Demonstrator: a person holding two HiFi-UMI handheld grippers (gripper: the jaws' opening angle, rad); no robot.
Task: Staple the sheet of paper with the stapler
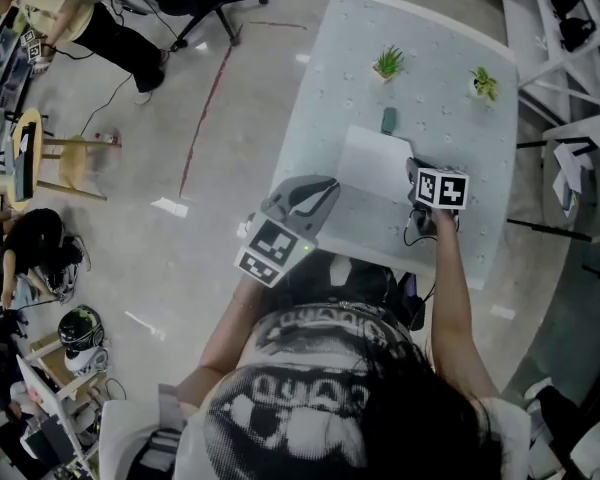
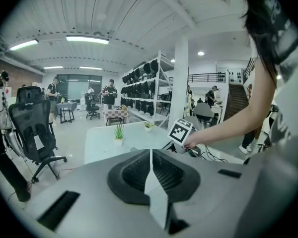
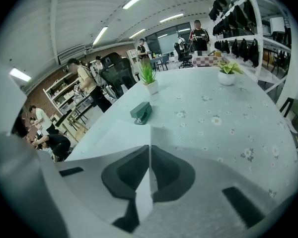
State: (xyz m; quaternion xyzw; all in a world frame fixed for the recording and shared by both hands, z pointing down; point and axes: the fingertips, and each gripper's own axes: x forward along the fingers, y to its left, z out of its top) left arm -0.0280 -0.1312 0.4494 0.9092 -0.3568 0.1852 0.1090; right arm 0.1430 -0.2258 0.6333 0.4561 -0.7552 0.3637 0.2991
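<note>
Left gripper and right gripper both have their jaws pinched shut on the sheet of paper. The paper is stretched between them, just nearer the person than the stapler lying on the surface.

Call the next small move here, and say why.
Probably ease the sheet of paper forward so its far edge meets the stapler. The left tongs and right tongs are each shut on the sheet, and the stapler sits just beyond its far edge.
</note>
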